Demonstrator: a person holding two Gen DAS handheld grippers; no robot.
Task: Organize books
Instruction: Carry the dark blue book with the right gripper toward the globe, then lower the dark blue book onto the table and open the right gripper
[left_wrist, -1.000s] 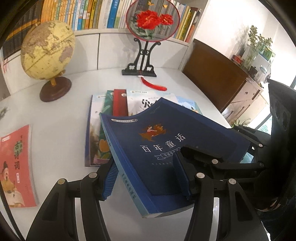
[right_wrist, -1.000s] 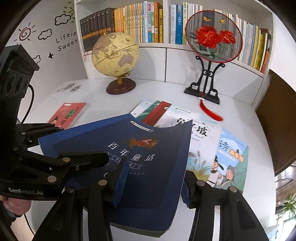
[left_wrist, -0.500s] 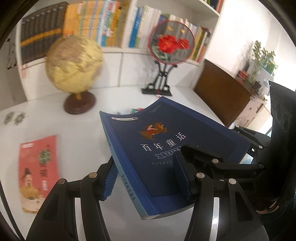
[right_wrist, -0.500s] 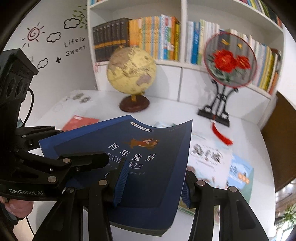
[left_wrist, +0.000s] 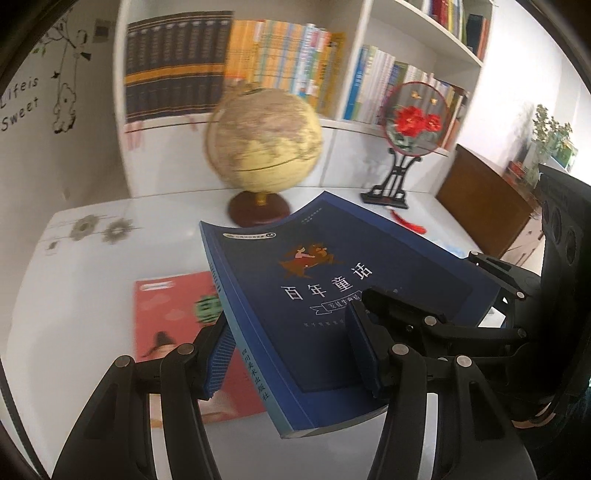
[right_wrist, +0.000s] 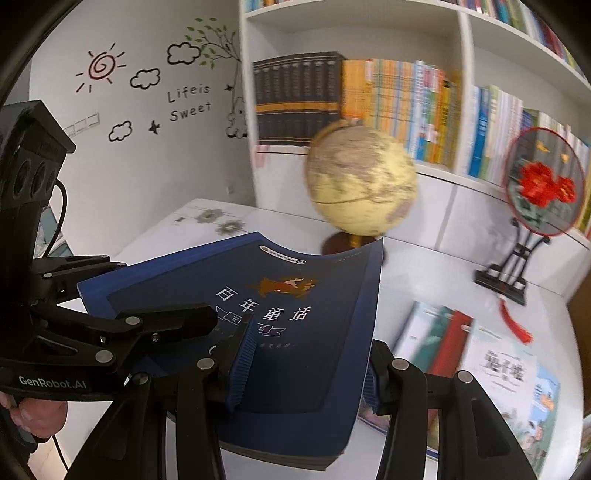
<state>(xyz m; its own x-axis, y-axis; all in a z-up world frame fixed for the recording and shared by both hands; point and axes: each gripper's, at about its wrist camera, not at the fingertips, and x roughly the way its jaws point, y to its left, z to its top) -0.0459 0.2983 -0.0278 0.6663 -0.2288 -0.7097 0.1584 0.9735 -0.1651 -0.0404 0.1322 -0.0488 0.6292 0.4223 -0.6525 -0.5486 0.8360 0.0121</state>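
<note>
A dark blue book (left_wrist: 332, 291) with white Chinese title is held in the air above the white table by both grippers. My left gripper (left_wrist: 291, 354) is shut on its spine-side edge; my right gripper (right_wrist: 303, 369) is shut on its opposite edge, and the book (right_wrist: 280, 317) bends slightly. A red-covered book (left_wrist: 177, 317) lies flat on the table under the left gripper. A fanned pile of several picture books (right_wrist: 480, 362) lies on the table to the right in the right wrist view.
A globe (left_wrist: 262, 147) on a wooden base and a round red-flower fan on a black stand (left_wrist: 410, 122) stand at the table's back. White shelves packed with upright books (right_wrist: 369, 96) rise behind. A brown cabinet (left_wrist: 487, 206) is at right.
Both grippers have lifted the blue book up and swung left. The pile of picture books has dropped out of the left wrist view, and the red book now lies below.
</note>
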